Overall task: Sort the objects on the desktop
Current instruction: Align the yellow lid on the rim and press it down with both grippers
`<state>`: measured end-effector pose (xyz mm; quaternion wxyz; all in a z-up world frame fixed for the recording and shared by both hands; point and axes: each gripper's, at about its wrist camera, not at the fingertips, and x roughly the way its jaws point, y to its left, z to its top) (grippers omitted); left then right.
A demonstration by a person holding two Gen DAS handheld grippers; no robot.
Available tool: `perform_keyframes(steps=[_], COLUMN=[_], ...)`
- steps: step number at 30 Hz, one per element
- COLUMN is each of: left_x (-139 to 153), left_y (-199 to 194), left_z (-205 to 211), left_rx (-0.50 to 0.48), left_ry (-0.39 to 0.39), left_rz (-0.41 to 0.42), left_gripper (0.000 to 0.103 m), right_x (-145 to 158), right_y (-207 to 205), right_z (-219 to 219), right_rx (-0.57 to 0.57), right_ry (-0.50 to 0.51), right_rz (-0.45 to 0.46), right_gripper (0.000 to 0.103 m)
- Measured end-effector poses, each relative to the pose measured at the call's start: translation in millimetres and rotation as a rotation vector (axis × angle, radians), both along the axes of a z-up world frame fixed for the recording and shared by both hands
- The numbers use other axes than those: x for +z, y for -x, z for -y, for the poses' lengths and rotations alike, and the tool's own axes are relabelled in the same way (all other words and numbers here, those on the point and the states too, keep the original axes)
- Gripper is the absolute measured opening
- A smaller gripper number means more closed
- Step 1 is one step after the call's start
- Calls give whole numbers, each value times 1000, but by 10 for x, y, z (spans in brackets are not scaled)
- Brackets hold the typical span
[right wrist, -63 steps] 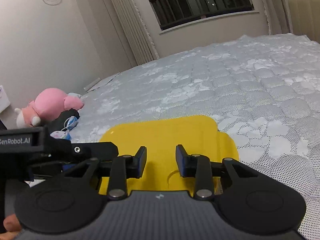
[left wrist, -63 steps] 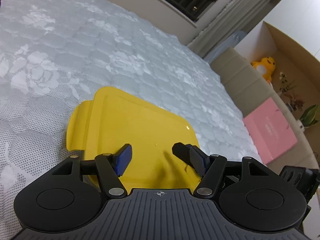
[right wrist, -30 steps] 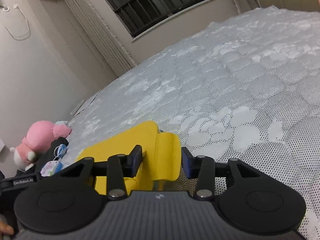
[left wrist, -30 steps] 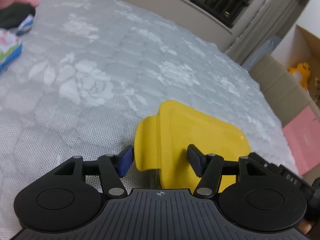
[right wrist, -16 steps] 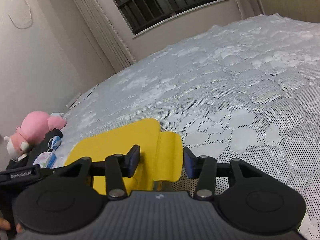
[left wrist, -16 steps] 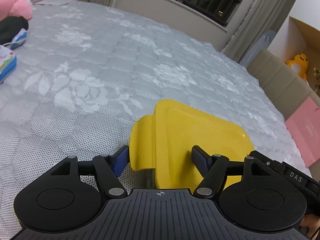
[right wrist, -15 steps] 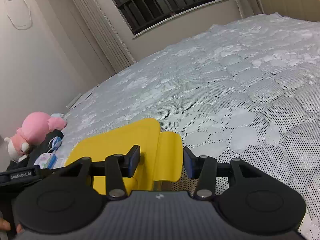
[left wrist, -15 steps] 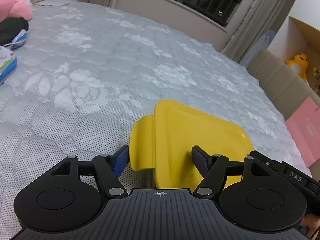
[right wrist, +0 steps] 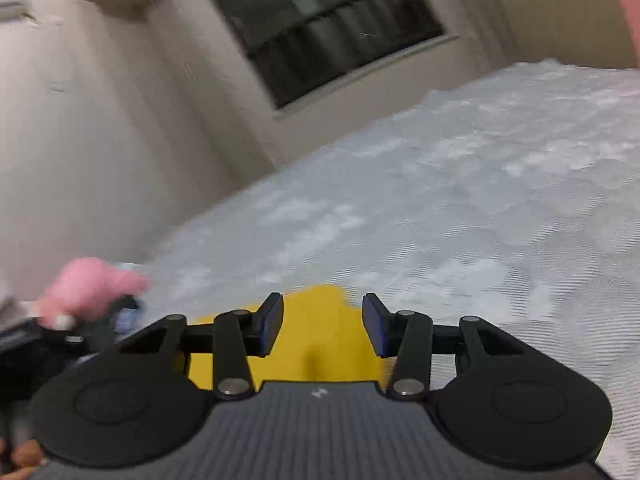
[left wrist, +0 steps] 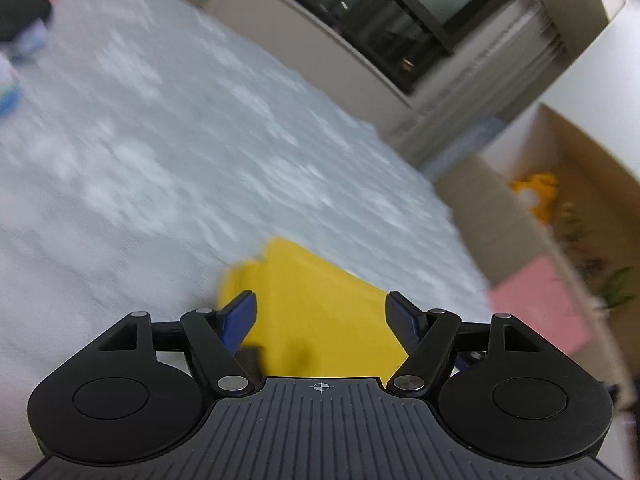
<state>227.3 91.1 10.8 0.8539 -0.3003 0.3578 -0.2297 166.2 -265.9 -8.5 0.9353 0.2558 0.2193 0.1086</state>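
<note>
The left hand-held gripper [left wrist: 322, 316] is hovering with its two blue-padded fingers [left wrist: 240, 316] spread wide and gripping nothing; directly ahead of it and slightly below, the yellow lid [left wrist: 316, 312] is lying on the bed [left wrist: 160, 152], filling the gap between the fingers without visibly touching either pad; from this view the lid's long axis is running away from the gripper and toward the right, with a small tab at its far left corner; the right hand-held gripper [right wrist: 322, 326] is likewise standing open and empty, its fingers [right wrist: 376, 330] parted a little less widely, with the opposite end of the same yellow lid [right wrist: 316, 340] lying straight ahead between them; both grippers are sitting about equally close, one at each end, so neither looks clearly nearer; whether a container sits under the lid cannot be told, since both pictures are blurred; farther out on the bed, a pink plush toy [right wrist: 86, 288] is lying well apart to the left; beyond the bed's right edge, a cardboard box [left wrist: 560, 184] and a pink box [left wrist: 536, 300] are standing beside it.
</note>
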Motion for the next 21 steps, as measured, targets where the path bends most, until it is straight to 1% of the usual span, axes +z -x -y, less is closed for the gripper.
perform_keyframes(steps=[1,2,4,6,8,11,15,21], left_x=[-1,14,52,74,75,71,60,64], left_y=[-3,10,52,86,105,126,163,197], left_z=[35,88,214,341,442,553,622,645], left_rx=[-24,-34,-36,-31,-27,-21,-19,-17], left_ry=[8,-13,-87,-169,-234,-314,-371,-398], left_rz=[-3,4,24,45,63,89,110,122], left_gripper=[75,75,75,75,76,76,76,77], right_x=[29,45,47,19,-31,-66,-56,-48], right_y=[19,25,20,2,-35,-49,-21,-20], right_z=[-30,-68,-161,-248,-310,-356,-410,-444], right_rx=[56,104,158,153,151,166,165,168], right_ry=[-22,-35,-19,31,67,99,129,143], right_rz=[7,5,-16,-37,-67,-64,-57,-51], right_gripper=[48,48,48,48,47,48,48,48])
